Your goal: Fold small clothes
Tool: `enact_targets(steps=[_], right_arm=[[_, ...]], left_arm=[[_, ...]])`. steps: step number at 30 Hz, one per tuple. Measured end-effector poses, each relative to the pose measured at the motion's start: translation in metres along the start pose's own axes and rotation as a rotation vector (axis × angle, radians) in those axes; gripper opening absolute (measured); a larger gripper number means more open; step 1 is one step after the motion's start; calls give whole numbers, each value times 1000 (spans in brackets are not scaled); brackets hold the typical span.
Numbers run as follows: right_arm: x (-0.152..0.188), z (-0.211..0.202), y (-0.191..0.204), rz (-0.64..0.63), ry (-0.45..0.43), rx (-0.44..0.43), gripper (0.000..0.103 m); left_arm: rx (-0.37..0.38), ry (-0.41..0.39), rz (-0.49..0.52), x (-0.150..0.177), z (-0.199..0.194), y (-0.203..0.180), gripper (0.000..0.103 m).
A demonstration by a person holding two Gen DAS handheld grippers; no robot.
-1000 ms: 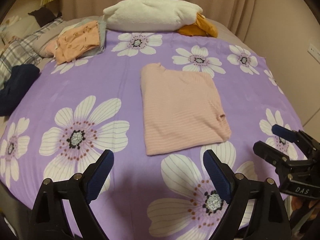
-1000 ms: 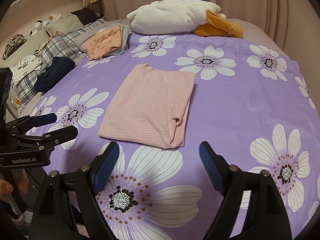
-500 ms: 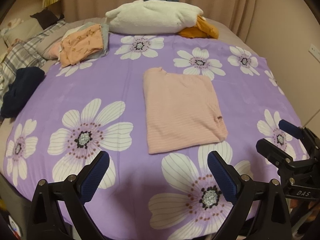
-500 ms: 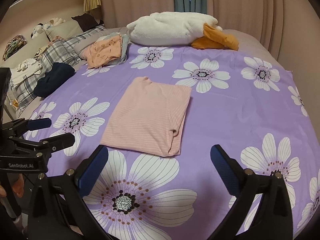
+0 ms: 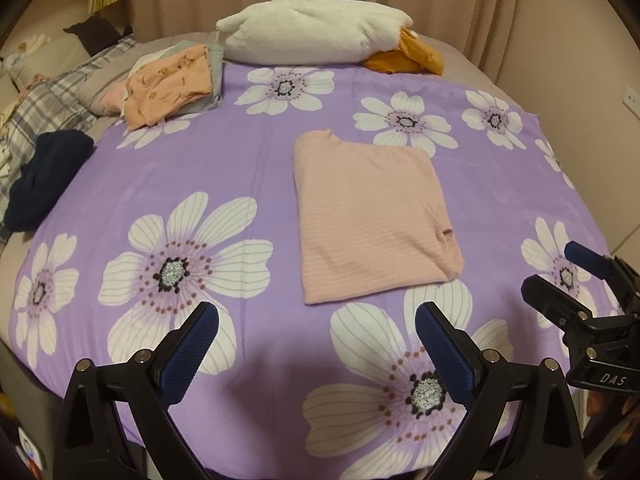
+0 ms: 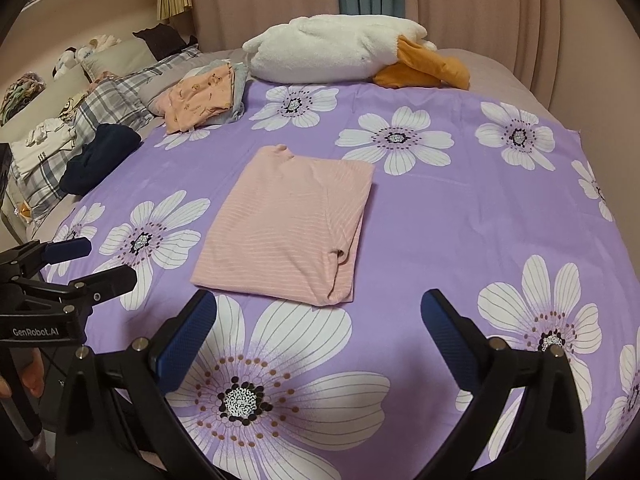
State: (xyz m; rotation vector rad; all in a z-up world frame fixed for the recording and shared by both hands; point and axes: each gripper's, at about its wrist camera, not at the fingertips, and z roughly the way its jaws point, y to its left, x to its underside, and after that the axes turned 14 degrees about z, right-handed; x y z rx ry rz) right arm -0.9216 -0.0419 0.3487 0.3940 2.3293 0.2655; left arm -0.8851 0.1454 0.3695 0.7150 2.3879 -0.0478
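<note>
A pink striped garment [image 5: 368, 216] [image 6: 288, 224] lies folded into a flat rectangle in the middle of the purple flowered bedspread [image 5: 240, 160] [image 6: 460, 220]. Short of the garment's near edge, over the spread, my left gripper [image 5: 316, 316] is open with nothing between its blue pads. It shows again at the left of the right wrist view [image 6: 102, 260]. My right gripper [image 6: 319, 304] is open too, empty, just short of the garment's near edge. In the left wrist view it sits at the right [image 5: 554, 266]. Neither gripper touches the cloth.
A stack of folded clothes [image 5: 172, 84] with an orange printed piece on top sits at the back left. A white and orange plush [image 5: 312, 32] lies along the far edge. A dark navy garment [image 5: 44, 176] and plaid pillows [image 6: 108, 108] lie off the spread's left side.
Both grippers' jaws have spread wider. The pink garment has not moved.
</note>
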Motion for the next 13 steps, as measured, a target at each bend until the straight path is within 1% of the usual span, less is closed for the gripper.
enact_targets(steps=[9, 13], right_arm=[[1, 1, 2, 2, 9, -6, 103], [0, 1, 1, 5, 9, -8, 103]], left_arm=[[21, -7, -5, -1, -1, 0, 98], [18, -8, -2, -2, 0, -1, 98]])
